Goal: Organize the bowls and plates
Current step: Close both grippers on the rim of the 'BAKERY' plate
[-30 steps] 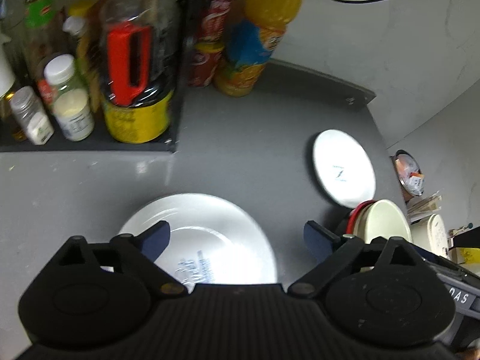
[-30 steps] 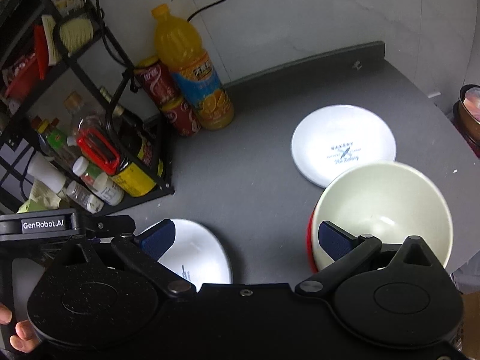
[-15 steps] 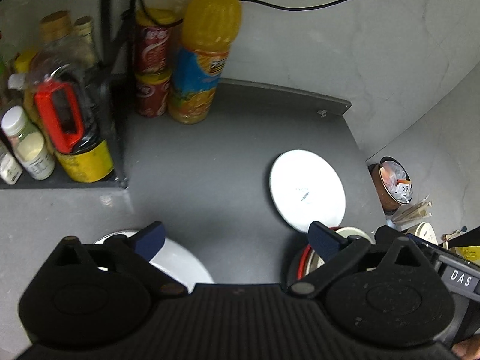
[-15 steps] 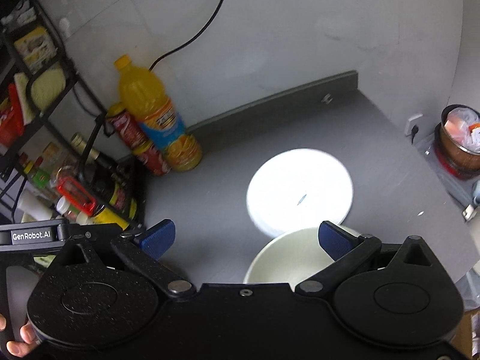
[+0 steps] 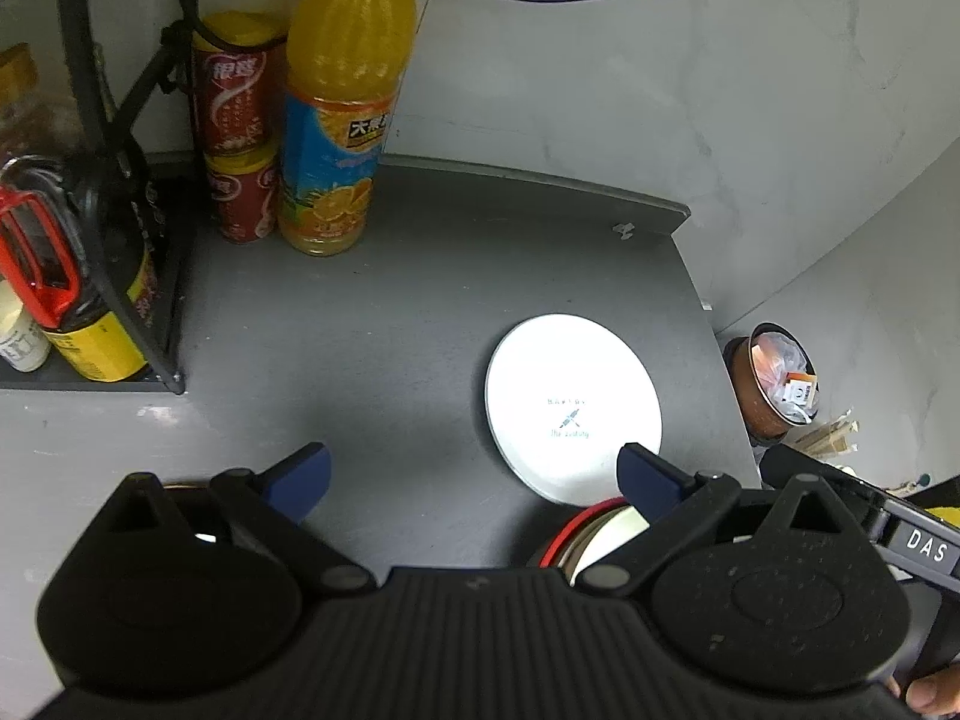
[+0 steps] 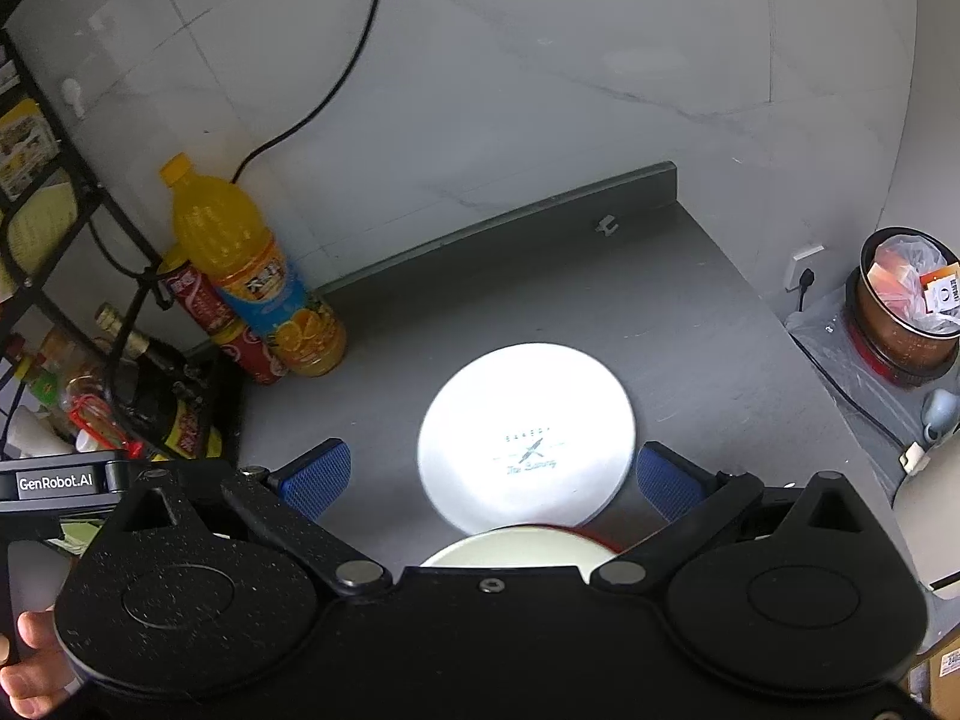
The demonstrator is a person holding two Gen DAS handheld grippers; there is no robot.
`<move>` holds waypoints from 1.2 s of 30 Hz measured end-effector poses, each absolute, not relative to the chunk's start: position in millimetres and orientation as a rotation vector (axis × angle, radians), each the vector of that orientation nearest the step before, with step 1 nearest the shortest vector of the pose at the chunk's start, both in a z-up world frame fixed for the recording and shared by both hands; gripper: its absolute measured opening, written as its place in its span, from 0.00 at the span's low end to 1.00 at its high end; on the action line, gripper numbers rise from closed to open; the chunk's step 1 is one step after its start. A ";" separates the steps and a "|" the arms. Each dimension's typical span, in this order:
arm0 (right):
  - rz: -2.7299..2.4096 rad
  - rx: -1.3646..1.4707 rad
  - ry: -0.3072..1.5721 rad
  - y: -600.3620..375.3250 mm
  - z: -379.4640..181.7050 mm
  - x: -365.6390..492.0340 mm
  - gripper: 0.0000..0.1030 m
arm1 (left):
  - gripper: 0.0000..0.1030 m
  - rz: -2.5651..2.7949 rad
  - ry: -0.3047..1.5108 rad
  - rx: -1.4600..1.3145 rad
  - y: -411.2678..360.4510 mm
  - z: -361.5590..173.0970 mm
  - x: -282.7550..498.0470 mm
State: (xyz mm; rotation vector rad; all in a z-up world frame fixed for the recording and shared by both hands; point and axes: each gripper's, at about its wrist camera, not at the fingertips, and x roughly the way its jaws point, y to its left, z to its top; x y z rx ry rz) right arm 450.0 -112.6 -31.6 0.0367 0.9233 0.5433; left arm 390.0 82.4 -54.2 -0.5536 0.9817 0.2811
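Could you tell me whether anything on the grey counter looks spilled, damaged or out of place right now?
Nothing stands out. The flat white printed plate lies level on the grey counter, the cream bowl with a red rim sits upright beside it, and the orange juice bottle and stacked red cans stand upright. No spills or breakage show.

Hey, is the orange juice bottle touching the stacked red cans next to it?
Cannot tell. In the left wrist view the orange juice bottle overlaps the red cans, hiding any gap; the right wrist view shows the same overlap.
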 end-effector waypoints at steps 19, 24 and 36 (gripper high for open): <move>0.562 0.018 1.067 -134.1 -93.5 530.3 0.94 | 0.92 0.379 0.990 -0.728 69.5 -121.6 443.9; 0.604 0.054 1.157 -138.2 -120.7 551.4 0.73 | 0.79 0.386 1.005 -0.823 75.9 -151.1 453.0; 0.641 0.144 1.299 -137.4 -178.0 589.8 0.37 | 0.43 0.409 1.043 -0.964 81.4 -201.0 477.3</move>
